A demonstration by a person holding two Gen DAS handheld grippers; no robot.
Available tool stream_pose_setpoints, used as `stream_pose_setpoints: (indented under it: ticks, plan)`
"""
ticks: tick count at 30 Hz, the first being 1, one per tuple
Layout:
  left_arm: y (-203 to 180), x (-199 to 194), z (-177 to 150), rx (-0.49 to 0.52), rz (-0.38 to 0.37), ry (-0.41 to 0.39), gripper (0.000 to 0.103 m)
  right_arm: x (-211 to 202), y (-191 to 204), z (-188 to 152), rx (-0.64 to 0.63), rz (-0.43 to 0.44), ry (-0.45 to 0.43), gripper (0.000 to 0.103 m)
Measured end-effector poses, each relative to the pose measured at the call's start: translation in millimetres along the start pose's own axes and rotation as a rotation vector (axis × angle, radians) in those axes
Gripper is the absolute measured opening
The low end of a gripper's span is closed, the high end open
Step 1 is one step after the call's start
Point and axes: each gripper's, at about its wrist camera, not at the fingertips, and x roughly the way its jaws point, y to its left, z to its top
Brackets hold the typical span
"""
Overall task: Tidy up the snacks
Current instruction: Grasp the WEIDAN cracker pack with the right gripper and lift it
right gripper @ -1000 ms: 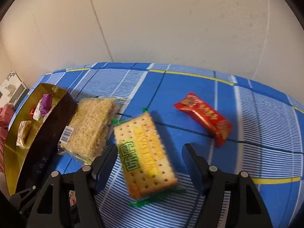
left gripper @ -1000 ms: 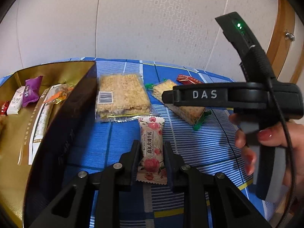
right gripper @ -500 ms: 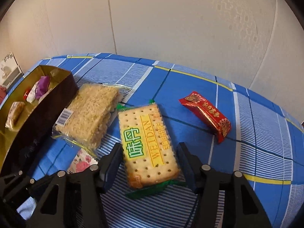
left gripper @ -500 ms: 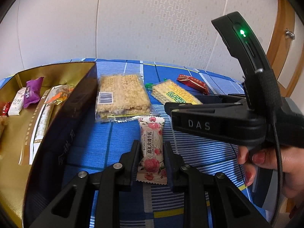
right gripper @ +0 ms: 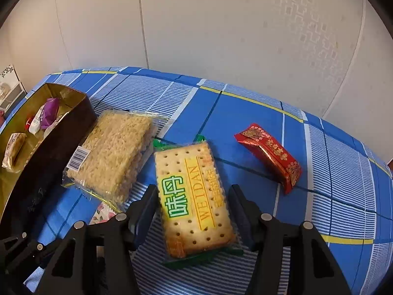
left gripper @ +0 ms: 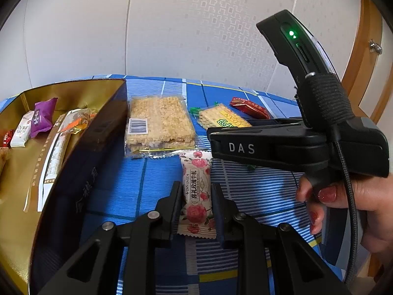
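My left gripper point(left gripper: 196, 204) is shut on a rose-patterned candy point(left gripper: 197, 191) that lies on the blue checked cloth. My right gripper point(right gripper: 194, 211) is open, its jaws on either side of a green-and-yellow cracker pack point(right gripper: 191, 196) without pressing it; it also shows in the left wrist view point(left gripper: 221, 119). A rice-crisp pack point(right gripper: 110, 154) lies left of the crackers, next to the box. A red candy point(right gripper: 270, 152) lies to the right. The gold-lined box point(left gripper: 73, 91) on the left holds several snacks.
The right gripper's body and the hand holding it point(left gripper: 343, 196) fill the right of the left wrist view. A white wall runs behind the table. A wooden door frame point(left gripper: 366, 49) stands at the far right.
My right gripper has come down and forward around the cracker pack, and its jaws have narrowed. My left gripper stays shut on the rose candy.
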Motion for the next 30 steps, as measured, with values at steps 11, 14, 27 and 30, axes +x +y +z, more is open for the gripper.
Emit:
stream_pose_setpoints:
  ticks: [11,14,27,30]
  plan:
    - [-0.2,-1.4,-0.4,0.000,-0.002,0.000,0.025,-8.9,-8.1,-11.4,0.033,0.038,-0.014,0.048]
    - [0.8,-1.8,-0.1,-0.004,-0.004,0.000,0.025,-21.9,-18.1,-28.3,0.112,0.058,-0.040,0.048]
    - [-9.5,0.7,3.5,0.070,0.025,0.034,0.024,-63.4,-43.0,-86.3,0.377,0.066,-0.163,0.049]
    - [-9.2,-3.4,1.5,0.069,-0.016,0.057,0.024,-63.8,-40.2,-85.9,0.350,0.057,-0.161,0.049]
